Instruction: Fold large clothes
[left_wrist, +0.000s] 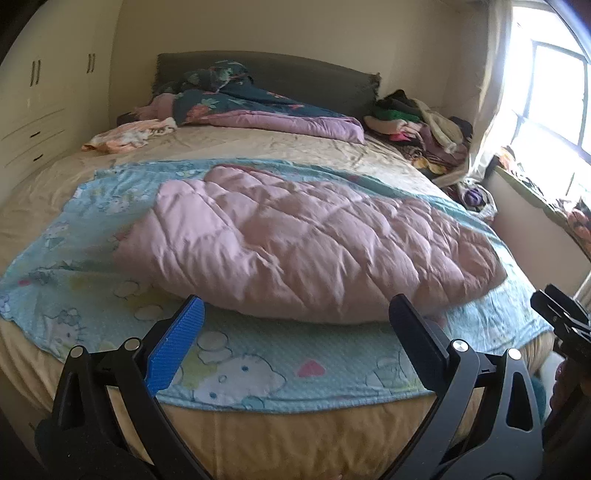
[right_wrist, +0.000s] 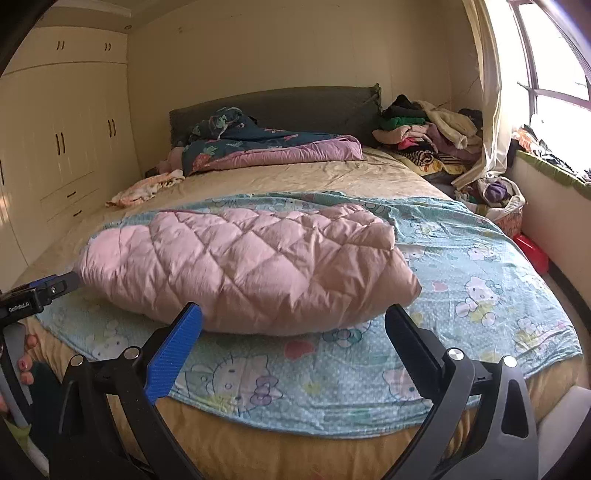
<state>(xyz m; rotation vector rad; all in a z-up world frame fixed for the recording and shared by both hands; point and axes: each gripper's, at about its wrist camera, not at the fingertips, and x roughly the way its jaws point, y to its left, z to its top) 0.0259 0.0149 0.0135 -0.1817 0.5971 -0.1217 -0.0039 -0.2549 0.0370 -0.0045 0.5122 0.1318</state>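
Observation:
A pink quilted garment (left_wrist: 295, 243) lies folded into a thick bundle on a light blue cartoon-print sheet (left_wrist: 258, 369) spread over the bed. It also shows in the right wrist view (right_wrist: 251, 266), on the same sheet (right_wrist: 480, 295). My left gripper (left_wrist: 295, 310) is open and empty, just short of the bundle's near edge. My right gripper (right_wrist: 293, 317) is open and empty, also at the bundle's near edge. The right gripper's body shows at the right edge of the left wrist view (left_wrist: 565, 321); the left gripper shows at the left edge of the right wrist view (right_wrist: 40, 291).
A dark floral and purple duvet (left_wrist: 258, 110) lies bunched at the headboard. A small peach cloth (left_wrist: 125, 136) lies at the far left. A pile of clothes (right_wrist: 428, 136) sits at the far right corner. Wardrobes (right_wrist: 62, 140) stand left; a window (right_wrist: 546, 74) and a basket (right_wrist: 502, 199) are right.

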